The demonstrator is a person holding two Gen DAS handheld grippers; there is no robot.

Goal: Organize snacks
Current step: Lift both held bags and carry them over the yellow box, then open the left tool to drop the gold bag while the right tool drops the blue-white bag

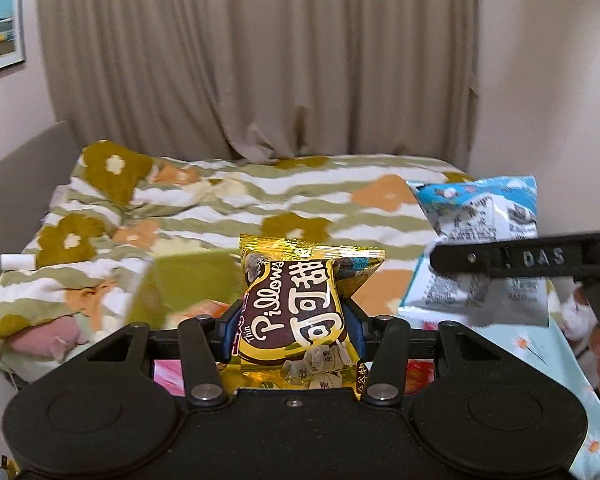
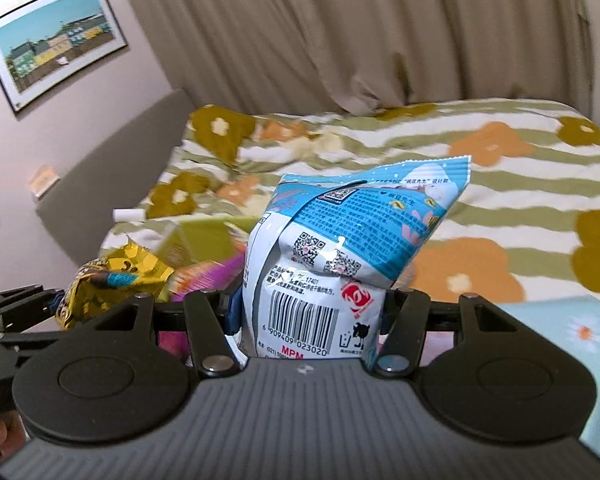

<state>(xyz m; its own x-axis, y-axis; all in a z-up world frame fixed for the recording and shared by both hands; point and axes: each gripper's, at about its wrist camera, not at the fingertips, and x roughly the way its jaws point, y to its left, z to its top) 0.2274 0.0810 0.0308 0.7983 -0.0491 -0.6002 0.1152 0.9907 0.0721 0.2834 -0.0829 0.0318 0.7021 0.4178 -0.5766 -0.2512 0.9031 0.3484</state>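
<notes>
My left gripper point(image 1: 290, 320) is shut on a gold and brown Pillows snack bag point(image 1: 296, 304), held upright above the bed. The same gold bag point(image 2: 112, 280) shows at the left of the right wrist view, in the left gripper point(image 2: 56, 304). My right gripper point(image 2: 312, 300) is shut on a blue and white snack bag point(image 2: 340, 256) with a barcode facing me. In the left wrist view that blue bag point(image 1: 488, 240) hangs at the right, pinched by the right gripper point(image 1: 452, 260). A green box point(image 1: 188, 284) lies on the bedding behind the gold bag, blurred.
A bed with a striped, flowered quilt point(image 1: 284, 200) fills the middle. Beige curtains point(image 1: 260, 60) hang behind it. A light blue flowered cloth point(image 2: 580, 332) lies near right. A pink packet point(image 2: 208, 276) lies low beside the green box point(image 2: 204, 236). A framed picture point(image 2: 52, 40) hangs left.
</notes>
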